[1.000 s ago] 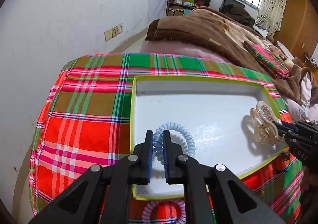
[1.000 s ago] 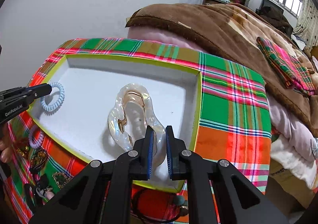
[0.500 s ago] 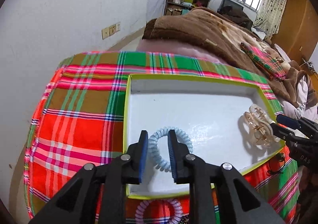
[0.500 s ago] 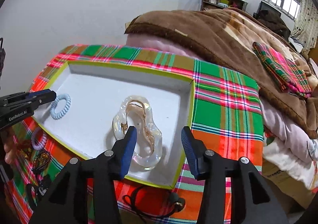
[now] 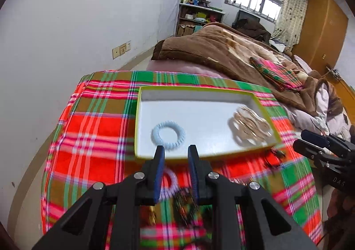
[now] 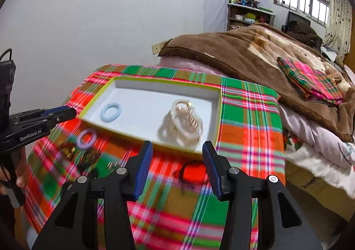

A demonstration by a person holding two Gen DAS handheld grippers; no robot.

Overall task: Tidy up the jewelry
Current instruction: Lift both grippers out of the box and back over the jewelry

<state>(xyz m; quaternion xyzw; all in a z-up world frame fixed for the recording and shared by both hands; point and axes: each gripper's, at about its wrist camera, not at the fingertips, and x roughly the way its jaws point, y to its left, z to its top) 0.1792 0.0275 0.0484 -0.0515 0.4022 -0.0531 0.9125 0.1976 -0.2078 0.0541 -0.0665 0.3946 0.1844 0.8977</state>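
A white tray with a yellow-green rim lies on a plaid cloth. In it lie a light blue spiral hair tie at the left and a clear, gold-lined claw clip at the right. My left gripper is open and empty, just in front of the tray's near rim. My right gripper is wide open and empty, in front of the tray near the clip. A pink spiral hair tie lies on the cloth in front of the tray.
Dark and gold jewelry pieces and a black elastic lie on the cloth before the tray, blurred. A bed with a brown blanket is behind; a white wall is at the left.
Both grippers opened, let go of the blue hair tie and the claw clip in the tray, and drew back toward me. The views are now higher and farther out.
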